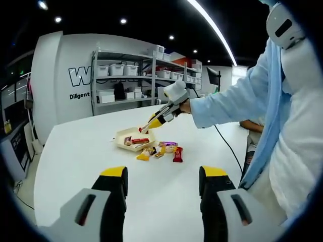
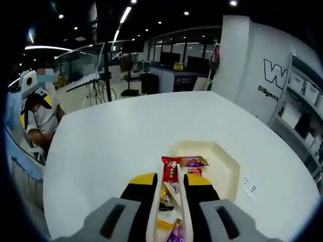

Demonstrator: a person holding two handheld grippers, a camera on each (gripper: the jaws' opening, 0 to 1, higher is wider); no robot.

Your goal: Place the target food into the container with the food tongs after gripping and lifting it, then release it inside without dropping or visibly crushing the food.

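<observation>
Between our right gripper's (image 2: 169,189) jaws sit the food tongs (image 2: 169,212), pinched narrow, and at their tips a red snack packet (image 2: 171,169) hangs over the cream container (image 2: 224,166), beside a purple-wrapped snack (image 2: 194,161) lying inside. We judge it is held there ready to let go. Outward, the left gripper view shows that container (image 1: 122,136) on the white table (image 1: 75,151), four loose snacks (image 1: 160,152) just beside it. Our left gripper (image 1: 162,184) hangs wide open, holding nothing.
</observation>
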